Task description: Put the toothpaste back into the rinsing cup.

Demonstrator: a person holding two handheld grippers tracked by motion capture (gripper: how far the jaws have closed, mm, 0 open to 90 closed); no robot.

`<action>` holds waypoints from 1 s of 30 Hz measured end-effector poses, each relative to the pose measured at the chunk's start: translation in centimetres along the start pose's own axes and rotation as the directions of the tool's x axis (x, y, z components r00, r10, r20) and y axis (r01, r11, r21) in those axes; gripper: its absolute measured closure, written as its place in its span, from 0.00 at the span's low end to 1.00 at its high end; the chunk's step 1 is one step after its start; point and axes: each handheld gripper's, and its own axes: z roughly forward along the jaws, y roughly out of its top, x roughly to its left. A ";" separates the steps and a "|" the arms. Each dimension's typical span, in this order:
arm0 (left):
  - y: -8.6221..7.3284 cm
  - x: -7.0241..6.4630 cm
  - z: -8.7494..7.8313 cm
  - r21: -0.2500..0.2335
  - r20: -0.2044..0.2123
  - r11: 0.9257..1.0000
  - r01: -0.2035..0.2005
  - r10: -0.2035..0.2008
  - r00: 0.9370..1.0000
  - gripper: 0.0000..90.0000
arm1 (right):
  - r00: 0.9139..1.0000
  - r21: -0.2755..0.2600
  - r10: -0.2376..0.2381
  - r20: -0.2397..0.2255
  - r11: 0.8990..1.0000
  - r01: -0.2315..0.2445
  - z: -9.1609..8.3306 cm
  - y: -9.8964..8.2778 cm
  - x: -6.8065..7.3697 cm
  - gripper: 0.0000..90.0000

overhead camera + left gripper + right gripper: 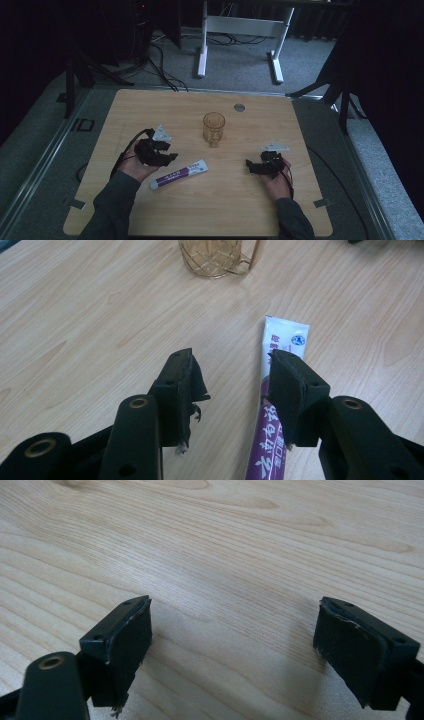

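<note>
We hold our left tongs (pixel 232 390) apart just beside the toothpaste tube (pixel 179 174); beyond the tube stands an amber glass (pixel 213 128); our right tongs (pixel 232 650) gape over bare worktop (pixel 240 200).

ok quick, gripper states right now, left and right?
Left gripper: open, holding nothing; one jaw sits over the toothpaste tube.
Right gripper: open, empty, above the bare table.

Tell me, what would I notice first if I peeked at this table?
Probably the amber glass cup, standing upright near the middle of the wooden table. Next, the purple and white tube lying flat in front of it, right by the left gripper, whose jaws are open over the tube. The right gripper hovers open over bare wood at the right.
</note>
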 end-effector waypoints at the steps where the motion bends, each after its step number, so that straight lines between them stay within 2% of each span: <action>1: 0.0 -0.1 0.0 0.000 0.001 1.000 0.002 -0.002 1.000 0.59 | 1.000 0.000 0.000 0.000 1.000 0.000 0.0 0.0 0.0 0.17; 11: 0.2 -0.5 0.3 0.018 0.016 1.000 -0.015 0.014 1.000 0.59 | 1.000 0.000 0.000 0.000 1.000 0.000 0.0 0.0 0.0 0.17; 30: 0.6 -1.6 1.7 0.081 0.044 0.996 -0.049 0.045 0.998 0.59 | 1.000 0.000 0.000 0.000 1.000 0.000 0.0 0.0 0.0 0.17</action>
